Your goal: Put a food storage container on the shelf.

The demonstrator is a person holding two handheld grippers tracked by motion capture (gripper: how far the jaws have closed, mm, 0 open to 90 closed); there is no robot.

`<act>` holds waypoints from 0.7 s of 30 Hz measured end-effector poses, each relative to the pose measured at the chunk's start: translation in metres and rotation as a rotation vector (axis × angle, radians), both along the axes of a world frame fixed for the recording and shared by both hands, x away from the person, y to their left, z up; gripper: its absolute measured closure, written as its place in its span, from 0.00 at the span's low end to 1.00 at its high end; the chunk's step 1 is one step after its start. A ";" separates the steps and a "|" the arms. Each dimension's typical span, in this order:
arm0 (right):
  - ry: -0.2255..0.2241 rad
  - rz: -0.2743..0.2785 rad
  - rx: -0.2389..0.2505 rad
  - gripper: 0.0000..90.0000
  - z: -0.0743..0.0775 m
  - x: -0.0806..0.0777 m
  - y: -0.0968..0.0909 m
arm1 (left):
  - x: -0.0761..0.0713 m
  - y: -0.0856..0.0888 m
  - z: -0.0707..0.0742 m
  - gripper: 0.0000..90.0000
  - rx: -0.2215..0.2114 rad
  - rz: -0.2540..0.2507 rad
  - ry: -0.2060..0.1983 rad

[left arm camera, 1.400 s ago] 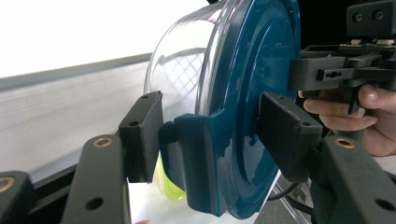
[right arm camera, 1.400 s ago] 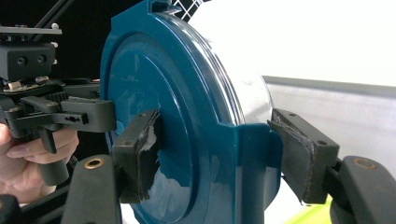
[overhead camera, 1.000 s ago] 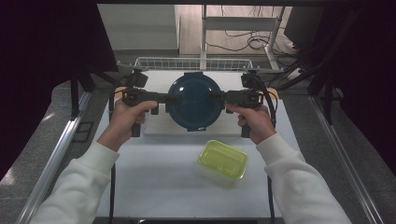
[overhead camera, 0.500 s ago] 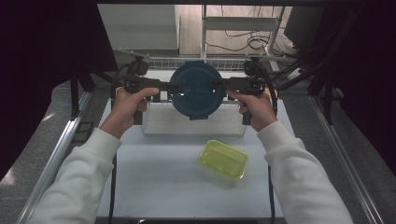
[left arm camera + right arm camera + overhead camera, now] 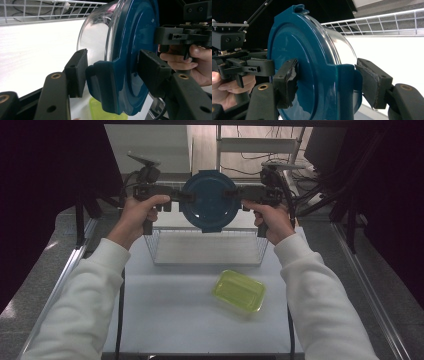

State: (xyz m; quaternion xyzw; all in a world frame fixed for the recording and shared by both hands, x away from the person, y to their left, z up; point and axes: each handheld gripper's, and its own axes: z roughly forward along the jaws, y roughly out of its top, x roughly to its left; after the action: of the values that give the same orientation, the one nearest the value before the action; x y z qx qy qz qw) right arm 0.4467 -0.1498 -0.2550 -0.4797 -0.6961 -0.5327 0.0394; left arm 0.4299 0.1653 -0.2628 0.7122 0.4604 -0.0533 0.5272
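Where lid covers, bowl (image 5: 97, 37) contents perhaps hidden

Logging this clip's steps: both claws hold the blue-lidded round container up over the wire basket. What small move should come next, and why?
Probably lower it gently into the wire basket. The left claw and right claw clamp opposite lid latches of the blue-lidded container, which hangs above the basket's far side.

High view overhead facing forward, gripper views close, sharing container (image 5: 209, 202)
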 end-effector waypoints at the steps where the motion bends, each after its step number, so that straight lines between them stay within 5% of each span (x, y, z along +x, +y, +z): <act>1: 0.004 0.000 0.001 0.40 0.000 0.002 0.001 | 0.002 0.001 0.000 0.47 0.003 0.000 0.001; 21: 0.126 -0.035 0.007 0.39 -0.035 0.042 -0.004 | 0.045 -0.005 -0.038 0.47 -0.010 -0.008 0.093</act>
State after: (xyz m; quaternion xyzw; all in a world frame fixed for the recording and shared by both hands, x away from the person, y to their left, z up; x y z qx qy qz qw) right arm 0.4882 -0.1539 -0.2902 -0.5241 -0.6819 -0.5045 0.0755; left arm 0.4745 0.1607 -0.3005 0.7080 0.4814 -0.0908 0.5086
